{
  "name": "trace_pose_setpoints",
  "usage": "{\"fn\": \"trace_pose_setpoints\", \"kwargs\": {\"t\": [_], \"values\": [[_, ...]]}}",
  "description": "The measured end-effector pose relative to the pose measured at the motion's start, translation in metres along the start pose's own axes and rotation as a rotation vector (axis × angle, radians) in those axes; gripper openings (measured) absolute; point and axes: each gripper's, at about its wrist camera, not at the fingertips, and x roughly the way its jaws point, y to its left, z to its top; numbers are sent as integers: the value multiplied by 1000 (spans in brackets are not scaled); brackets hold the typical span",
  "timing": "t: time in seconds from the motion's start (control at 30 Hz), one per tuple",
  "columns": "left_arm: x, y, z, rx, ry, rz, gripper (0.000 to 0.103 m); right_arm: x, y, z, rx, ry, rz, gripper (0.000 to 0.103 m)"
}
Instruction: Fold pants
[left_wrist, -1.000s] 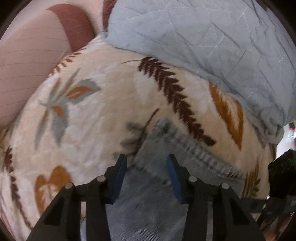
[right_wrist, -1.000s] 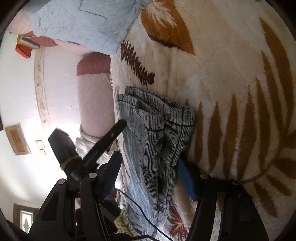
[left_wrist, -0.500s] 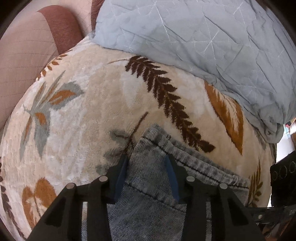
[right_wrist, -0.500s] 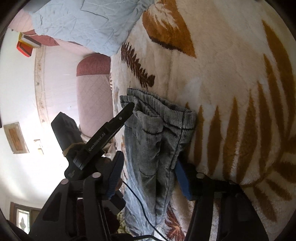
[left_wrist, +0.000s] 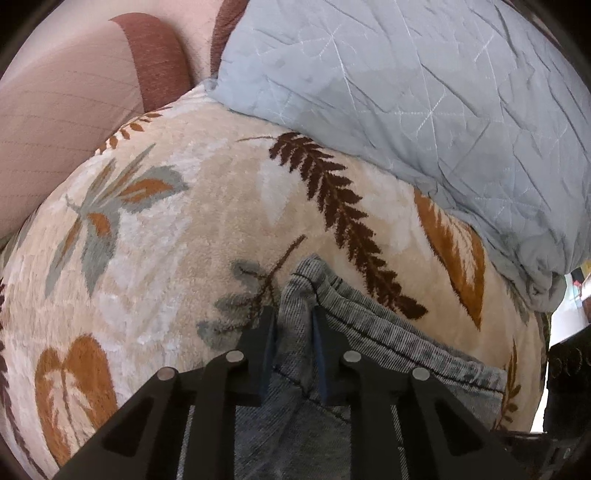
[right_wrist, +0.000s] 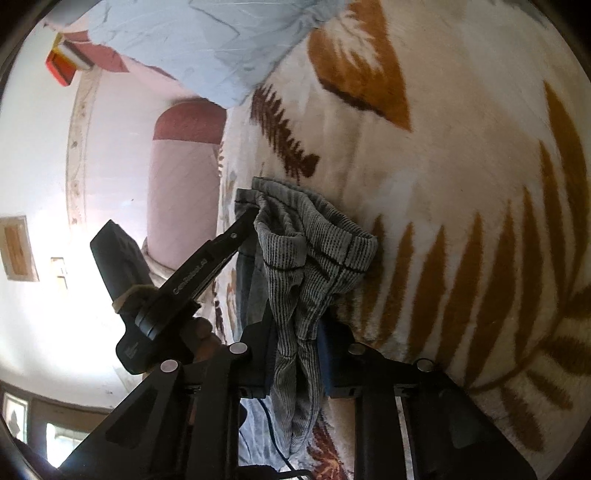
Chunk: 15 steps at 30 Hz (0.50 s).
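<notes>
Both grippers point downward at the grey pants (left_wrist: 373, 332) lying on the leaf-patterned blanket (left_wrist: 177, 236). The left gripper (left_wrist: 293, 325) jaws are closing on the hem at 12 o'clock; the right gripper (right_wrist: 295, 332) jaws are closing on bunched fabric.

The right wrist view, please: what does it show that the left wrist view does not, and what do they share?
Only the right wrist view shows the left gripper from outside, the pale wall with its small framed picture, and a red and orange box. Only the left wrist view shows the grey-and-orange leaf print. Both show grey-blue corduroy pants bunched between closing jaws, the cream leaf-patterned blanket and the light blue quilt.
</notes>
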Motion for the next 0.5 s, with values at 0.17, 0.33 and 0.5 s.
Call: {"fn": "trace_pose_setpoints", "kwargs": {"t": [0.17,0.33,0.5], "values": [[-18,11,-8,-42,-41,-29,16,-4,16,-6,-66,-8,17,17],[-35,20,-6,-90,-106,-65,16,-7,30,-14,-126,-12,27,16],[-53,30,-8,-133,-147,-79,15,-7,50,-25,-196,-11,40,16]]}}
